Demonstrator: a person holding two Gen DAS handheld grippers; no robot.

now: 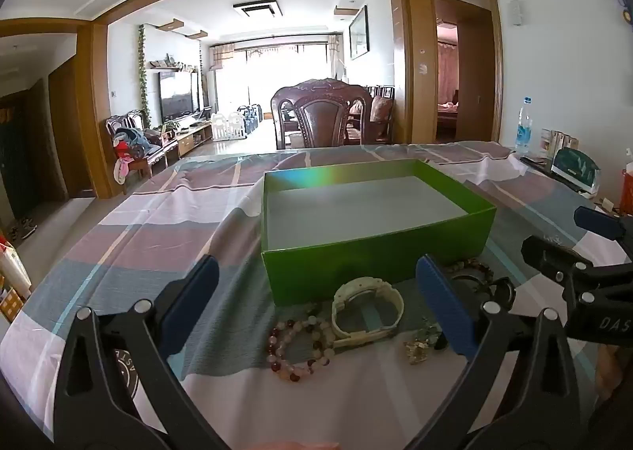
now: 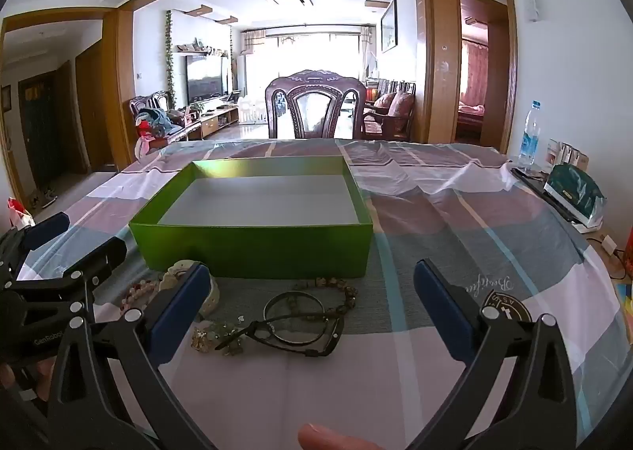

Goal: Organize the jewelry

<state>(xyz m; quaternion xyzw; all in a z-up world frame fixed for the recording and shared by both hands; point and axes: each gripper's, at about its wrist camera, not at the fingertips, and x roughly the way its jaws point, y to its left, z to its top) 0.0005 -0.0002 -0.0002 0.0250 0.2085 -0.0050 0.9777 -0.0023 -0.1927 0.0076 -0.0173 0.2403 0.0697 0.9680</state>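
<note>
Bracelet (image 1: 298, 347) lies before green box (image 1: 372, 256), unfilled.

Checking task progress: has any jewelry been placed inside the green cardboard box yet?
No: the green cardboard box shows only a bare grey floor, while the pink beaded bracelet lies on the tablecloth outside it.

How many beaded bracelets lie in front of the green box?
2. A pink and red one lies left of the white watch; a brown one lies near the glasses. More may be hidden.

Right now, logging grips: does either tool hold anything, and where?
Nothing held. Left tool and right tool both gape open above the jewelry.
</note>
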